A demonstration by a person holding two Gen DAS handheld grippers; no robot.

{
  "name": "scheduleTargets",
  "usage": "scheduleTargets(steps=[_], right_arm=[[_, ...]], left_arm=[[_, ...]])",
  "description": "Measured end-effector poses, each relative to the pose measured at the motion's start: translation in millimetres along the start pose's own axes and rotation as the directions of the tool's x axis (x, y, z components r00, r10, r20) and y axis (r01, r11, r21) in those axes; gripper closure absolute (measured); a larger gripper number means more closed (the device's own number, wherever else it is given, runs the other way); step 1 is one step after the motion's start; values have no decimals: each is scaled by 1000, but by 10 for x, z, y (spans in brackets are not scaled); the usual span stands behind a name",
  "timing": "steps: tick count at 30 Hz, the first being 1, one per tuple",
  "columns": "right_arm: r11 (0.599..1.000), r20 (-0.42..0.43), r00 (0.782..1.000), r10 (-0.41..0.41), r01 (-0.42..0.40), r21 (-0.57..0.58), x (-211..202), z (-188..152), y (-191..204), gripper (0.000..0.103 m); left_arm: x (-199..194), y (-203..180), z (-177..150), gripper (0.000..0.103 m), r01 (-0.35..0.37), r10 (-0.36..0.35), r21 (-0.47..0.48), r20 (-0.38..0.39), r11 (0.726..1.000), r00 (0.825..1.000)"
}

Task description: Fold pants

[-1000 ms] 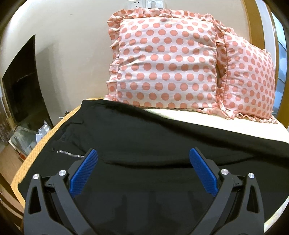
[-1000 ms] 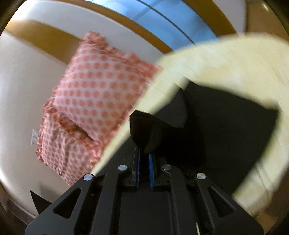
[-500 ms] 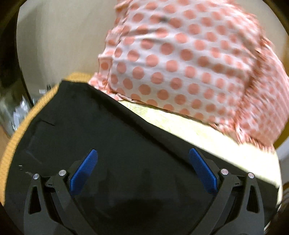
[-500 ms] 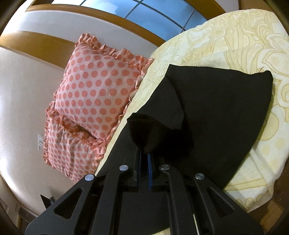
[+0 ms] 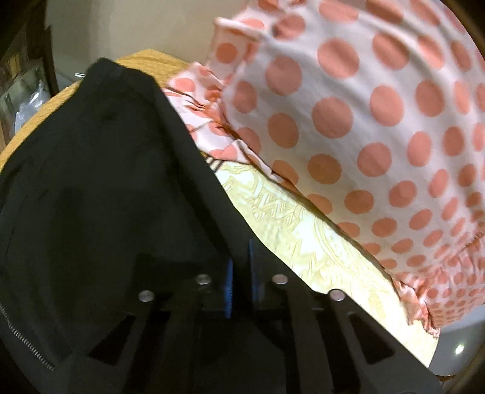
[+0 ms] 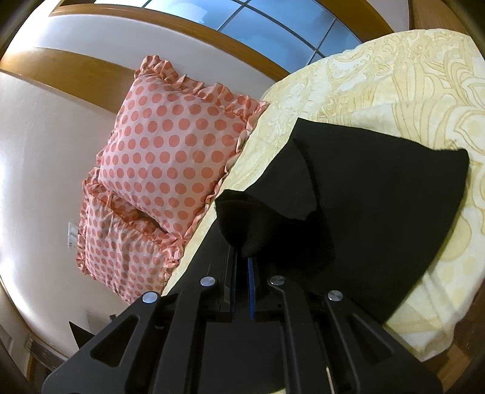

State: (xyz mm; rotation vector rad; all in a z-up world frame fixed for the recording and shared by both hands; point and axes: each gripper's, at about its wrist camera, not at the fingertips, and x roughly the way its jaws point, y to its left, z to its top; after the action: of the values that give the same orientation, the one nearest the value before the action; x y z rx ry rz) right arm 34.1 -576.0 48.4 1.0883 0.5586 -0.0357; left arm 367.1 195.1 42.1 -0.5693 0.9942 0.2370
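Note:
Black pants [image 5: 100, 188] lie spread on a bed with a pale yellow patterned cover [image 5: 309, 242]. My left gripper [image 5: 239, 266] is shut on the far edge of the pants, the blue pads pinching the cloth near the pillows. In the right wrist view my right gripper [image 6: 241, 266] is shut on a bunched fold of the pants [image 6: 379, 212], lifted a little above the cover [image 6: 394, 75]. A leg end lies flat to the right.
Two pink pillows with coral dots [image 6: 169, 154] lean on the white wall at the bed's head; one fills the upper right of the left wrist view [image 5: 379, 106]. An orange blanket edge [image 5: 142, 60] shows beyond the pants. A window [image 6: 272, 21] is behind.
My left gripper moved forward toward the pillows and went from wide open to shut on the pants' edge. My right gripper kept hold of its fold and shifted little.

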Motion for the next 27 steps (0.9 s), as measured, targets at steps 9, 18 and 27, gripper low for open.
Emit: scheduleTargets(steps=[9, 18, 27], right_arm=[[999, 101, 994, 36, -33, -29, -325, 245, 71, 97], [997, 54, 996, -73, 70, 44, -357, 110, -292, 97], [999, 57, 998, -17, 15, 33, -472, 85, -161, 44]], left_arm=[[-1910, 758, -1321, 96, 121, -143, 97, 265, 988, 954], [-1829, 1728, -2739, 95, 130, -111, -79, 207, 988, 972], [-1982, 1712, -2689, 54, 119, -99, -49, 301, 992, 948]])
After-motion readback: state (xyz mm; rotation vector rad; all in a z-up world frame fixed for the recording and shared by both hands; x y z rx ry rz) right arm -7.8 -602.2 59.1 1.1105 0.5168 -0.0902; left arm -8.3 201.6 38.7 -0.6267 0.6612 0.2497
